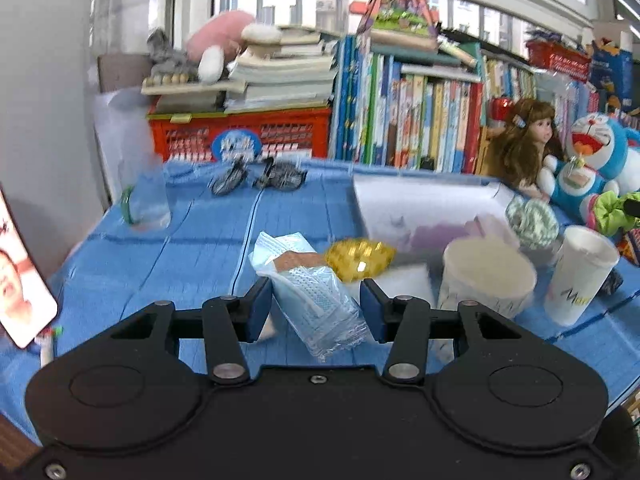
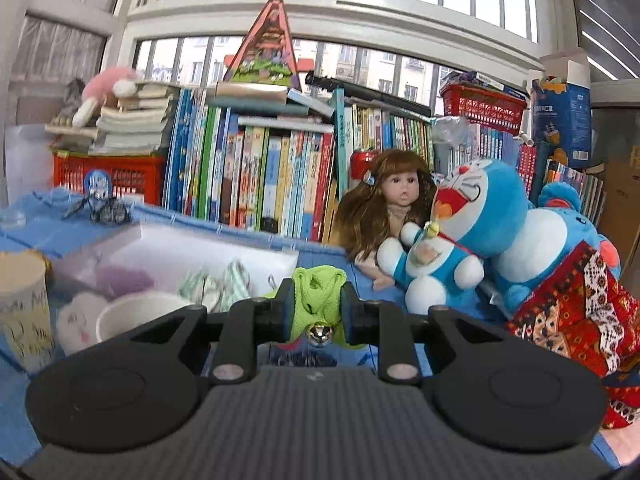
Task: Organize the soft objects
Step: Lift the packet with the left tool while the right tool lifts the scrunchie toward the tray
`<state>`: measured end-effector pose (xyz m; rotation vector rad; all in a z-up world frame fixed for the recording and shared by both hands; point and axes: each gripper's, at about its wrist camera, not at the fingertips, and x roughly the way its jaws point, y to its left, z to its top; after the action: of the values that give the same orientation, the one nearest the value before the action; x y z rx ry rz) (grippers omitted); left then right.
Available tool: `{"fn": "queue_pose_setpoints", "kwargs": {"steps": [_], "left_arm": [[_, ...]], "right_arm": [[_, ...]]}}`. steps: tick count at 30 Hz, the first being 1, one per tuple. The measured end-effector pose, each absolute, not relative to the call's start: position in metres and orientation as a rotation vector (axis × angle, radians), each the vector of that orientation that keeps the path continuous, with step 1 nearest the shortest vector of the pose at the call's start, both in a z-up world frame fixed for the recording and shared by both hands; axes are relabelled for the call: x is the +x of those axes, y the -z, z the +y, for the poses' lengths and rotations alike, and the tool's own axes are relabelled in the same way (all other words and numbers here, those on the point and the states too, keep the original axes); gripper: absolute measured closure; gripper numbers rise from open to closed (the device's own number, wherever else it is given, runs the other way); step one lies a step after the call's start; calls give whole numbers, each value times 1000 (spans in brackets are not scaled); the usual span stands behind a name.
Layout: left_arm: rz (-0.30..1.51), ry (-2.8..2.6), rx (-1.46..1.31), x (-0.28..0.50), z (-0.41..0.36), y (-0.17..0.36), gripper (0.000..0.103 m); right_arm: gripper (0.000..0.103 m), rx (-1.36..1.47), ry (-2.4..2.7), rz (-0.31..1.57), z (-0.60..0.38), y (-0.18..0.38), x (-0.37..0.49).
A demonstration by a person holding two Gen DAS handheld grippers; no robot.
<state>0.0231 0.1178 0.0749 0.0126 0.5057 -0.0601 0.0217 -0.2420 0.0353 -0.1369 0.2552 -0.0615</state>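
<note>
right gripper (image 2: pixel 316 312): clamped on a lime-green scrunchie (image 2: pixel 318 292), crinkled fabric bunched between the pads, a small silver bell (image 2: pixel 319 334) hanging below.
left gripper (image 1: pixel 316 308): jaws spread, a wrapped face mask (image 1: pixel 316 300) lying between them on the blue cloth (image 1: pixel 200 240).
beyond: doraemon plush (image 2: pixel 460 232) beside a doll (image 2: pixel 394 200).

Left gripper (image 1: pixel 316 306): matte black body | two round embossed discs | silver pivot pins and corner screws | dark blue finger pads (image 1: pixel 259 307) || Right gripper (image 2: pixel 316 310): black linkage arms | ribbed grey top plate | silver pivot pins
</note>
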Motion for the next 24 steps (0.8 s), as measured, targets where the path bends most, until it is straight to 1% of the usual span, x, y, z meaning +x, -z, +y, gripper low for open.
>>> {"fn": "queue_pose_setpoints", "kwargs": {"steps": [10, 17, 24], "left_arm": [[507, 191, -27, 72, 100, -121, 57], [544, 241, -30, 117, 76, -139, 57], [572, 306, -31, 157, 51, -144, 57]], "right_arm": [[75, -78, -12, 241, -237, -73, 46], [75, -56, -77, 258, -226, -92, 68], [75, -56, -141, 314, -208, -99, 97]]}}
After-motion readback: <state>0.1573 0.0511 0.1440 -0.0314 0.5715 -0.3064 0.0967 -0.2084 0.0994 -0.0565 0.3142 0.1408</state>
